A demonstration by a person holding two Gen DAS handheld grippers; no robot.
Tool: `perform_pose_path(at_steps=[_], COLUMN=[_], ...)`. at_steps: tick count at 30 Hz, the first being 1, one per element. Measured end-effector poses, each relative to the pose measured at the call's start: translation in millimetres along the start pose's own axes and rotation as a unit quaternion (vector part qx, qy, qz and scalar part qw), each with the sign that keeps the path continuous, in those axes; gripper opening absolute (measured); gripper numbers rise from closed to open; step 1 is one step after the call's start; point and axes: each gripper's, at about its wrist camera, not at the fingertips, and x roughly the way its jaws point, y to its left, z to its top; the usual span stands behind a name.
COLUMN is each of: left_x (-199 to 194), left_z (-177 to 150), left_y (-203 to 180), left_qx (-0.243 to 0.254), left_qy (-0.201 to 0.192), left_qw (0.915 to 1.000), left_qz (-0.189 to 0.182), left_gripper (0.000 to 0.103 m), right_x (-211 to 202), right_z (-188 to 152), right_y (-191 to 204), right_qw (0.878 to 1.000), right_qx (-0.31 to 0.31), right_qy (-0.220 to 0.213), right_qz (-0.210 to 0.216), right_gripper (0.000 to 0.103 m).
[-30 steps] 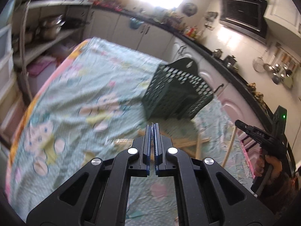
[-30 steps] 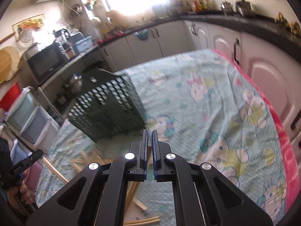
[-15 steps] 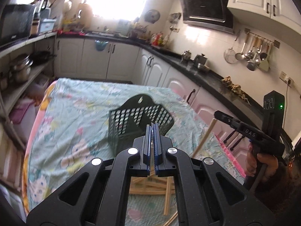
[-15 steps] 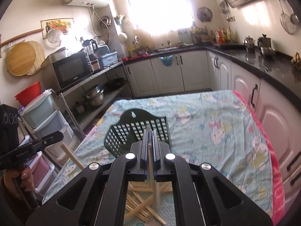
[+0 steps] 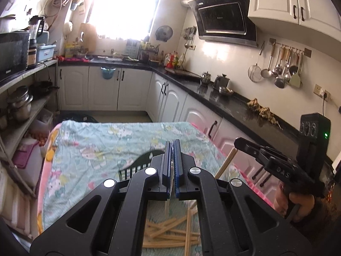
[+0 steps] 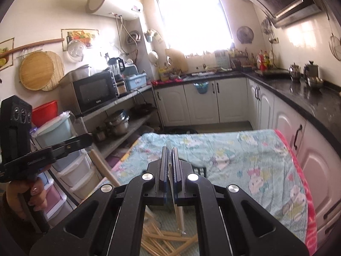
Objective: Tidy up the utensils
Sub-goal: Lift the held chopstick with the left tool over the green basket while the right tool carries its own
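A pile of wooden chopsticks (image 5: 170, 232) (image 6: 162, 239) lies on the cloth-covered table (image 5: 96, 149) (image 6: 245, 149), near its front edge. Beyond the pile stands a dark green perforated basket (image 5: 136, 166) (image 6: 201, 170), mostly hidden behind the fingers. My left gripper (image 5: 172, 144) (image 6: 89, 137) is shut on one chopstick (image 6: 104, 168), which hangs down at a slant. My right gripper (image 6: 169, 149) (image 5: 236, 141) is shut on another chopstick (image 6: 179, 213) (image 5: 224, 163) in a clear wrapper. Both grippers hover well above the table, side by side.
A person's hands (image 5: 298, 202) (image 6: 23, 194) hold the gripper handles. Kitchen cabinets and a black counter (image 5: 234, 106) run along the right, close to the table's pink edge. Open shelves with pots and drawers (image 6: 119, 123) stand to the left.
Both grippers have risen high above the table and tipped up toward level, each keeping its chopstick. The basket has dropped low in both views, behind the fingers.
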Motion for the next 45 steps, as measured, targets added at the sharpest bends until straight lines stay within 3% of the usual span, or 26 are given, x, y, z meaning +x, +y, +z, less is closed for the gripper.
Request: perform_pose_path(at_steps=[12, 21, 45], left_x=[2, 21, 85], left_z=[52, 58, 4], left_y=[7, 20, 45], left_qx=[0.013, 0.011, 0.003], left_qy=[-0.037, -0.027, 0.025], left_qw=[0.9988, 0.9985, 0.9954], left_qz=[0.03, 0.047, 0.093], left_gripper=[0.001, 0.001, 0.001], right_x=[9, 30, 104], right_z=[54, 73, 23], right_y=[9, -10, -31], right_qw=[0.998, 0.997, 0.998], right_qx=[-0.033, -0.022, -0.015], right_qy=[-0.048, -0.066, -0.004], right_qz=[-0.008, -0.026, -0.057], right_gripper=[0.004, 0.004, 0.005])
